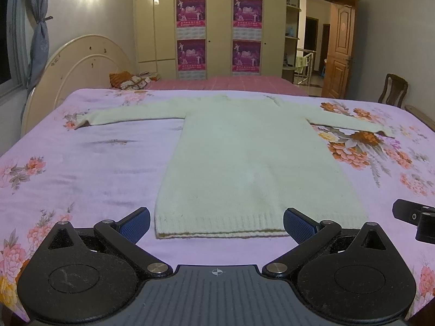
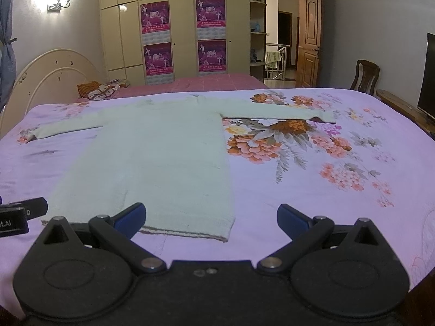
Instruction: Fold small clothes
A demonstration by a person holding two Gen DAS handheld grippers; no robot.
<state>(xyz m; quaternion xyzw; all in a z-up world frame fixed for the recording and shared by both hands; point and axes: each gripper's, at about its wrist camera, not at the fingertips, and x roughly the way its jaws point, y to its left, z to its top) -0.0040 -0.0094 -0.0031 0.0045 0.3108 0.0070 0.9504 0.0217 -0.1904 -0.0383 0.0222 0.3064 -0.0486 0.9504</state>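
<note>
1. The pale sweater (image 1: 244,157) lies flat in the middle of the frame on the flowered bedspread (image 1: 68,168), both sleeves spread out, hem nearest the cameras.
2. The left gripper (image 1: 216,224) and right gripper (image 2: 211,217) both hang over the hem with their fingers spread wide, holding nothing.
3. Folding looks not yet begun; the next move probably calls for pinching a sleeve or a hem corner.

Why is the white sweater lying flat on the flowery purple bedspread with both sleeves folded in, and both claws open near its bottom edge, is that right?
Not quite. The sweater lies flat on the bedspread, but both sleeves stretch straight out to the sides, not folded in; the left wrist view shows it. The left claw and right claw are open near the hem.
</note>
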